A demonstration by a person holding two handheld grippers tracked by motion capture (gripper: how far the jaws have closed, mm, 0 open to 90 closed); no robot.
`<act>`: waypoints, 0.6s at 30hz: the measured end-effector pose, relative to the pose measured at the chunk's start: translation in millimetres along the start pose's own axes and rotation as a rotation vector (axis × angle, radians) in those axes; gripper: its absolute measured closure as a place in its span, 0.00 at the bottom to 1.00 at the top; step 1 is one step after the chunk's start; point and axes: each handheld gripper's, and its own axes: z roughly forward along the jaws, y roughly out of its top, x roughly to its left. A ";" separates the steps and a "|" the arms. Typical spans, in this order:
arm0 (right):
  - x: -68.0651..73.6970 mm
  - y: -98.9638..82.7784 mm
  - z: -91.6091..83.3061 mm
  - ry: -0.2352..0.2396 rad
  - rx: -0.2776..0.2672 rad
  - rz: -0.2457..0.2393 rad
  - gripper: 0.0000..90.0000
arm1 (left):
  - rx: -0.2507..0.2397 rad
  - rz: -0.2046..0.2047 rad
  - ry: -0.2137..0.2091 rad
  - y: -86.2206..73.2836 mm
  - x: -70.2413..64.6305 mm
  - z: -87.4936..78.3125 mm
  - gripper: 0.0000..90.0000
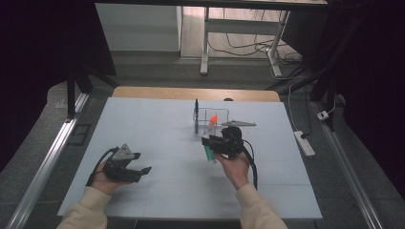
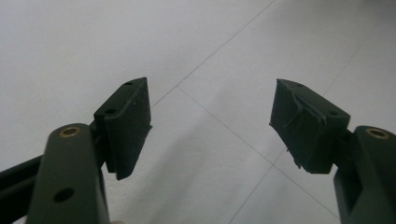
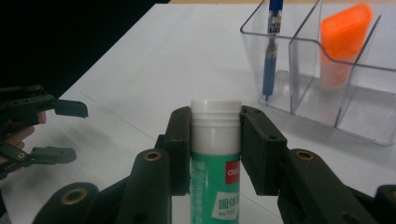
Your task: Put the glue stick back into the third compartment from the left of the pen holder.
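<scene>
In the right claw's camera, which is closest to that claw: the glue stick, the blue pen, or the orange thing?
1. Glue stick: gripped in the right claw.
2. Blue pen: standing in the clear organizer's left compartment.
3. Orange thing: next compartment, right of the pen.

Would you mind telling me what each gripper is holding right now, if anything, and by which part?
The right gripper is shut on a glue stick, clamped just under its white cap. The left gripper is open and holds nothing.
</scene>
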 end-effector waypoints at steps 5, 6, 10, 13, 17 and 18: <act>-1.5 1.7 -7.0 0.003 -0.033 -0.012 0.71 | -0.003 0.003 -0.003 0.2 -0.1 -0.3 0.32; -1.8 2.1 -8.3 0.000 -0.043 -0.017 0.71 | -0.004 0.003 -0.003 0.1 -0.1 -0.4 0.32; -3.8 4.3 -13.2 -0.008 -0.062 -0.022 0.71 | -0.006 0.004 -0.003 0.1 -0.2 -1.0 0.32; -5.8 5.5 -15.4 -0.013 -0.073 -0.027 0.71 | -0.009 0.000 -0.003 0.2 0.1 -1.3 0.32; -8.9 7.2 -16.9 -0.022 -0.085 -0.033 0.71 | -0.013 -0.004 -0.003 0.1 0.6 -1.5 0.32; -9.7 7.9 -17.4 -0.023 -0.088 -0.032 0.71 | -0.014 -0.005 -0.004 0.0 0.7 -1.5 0.32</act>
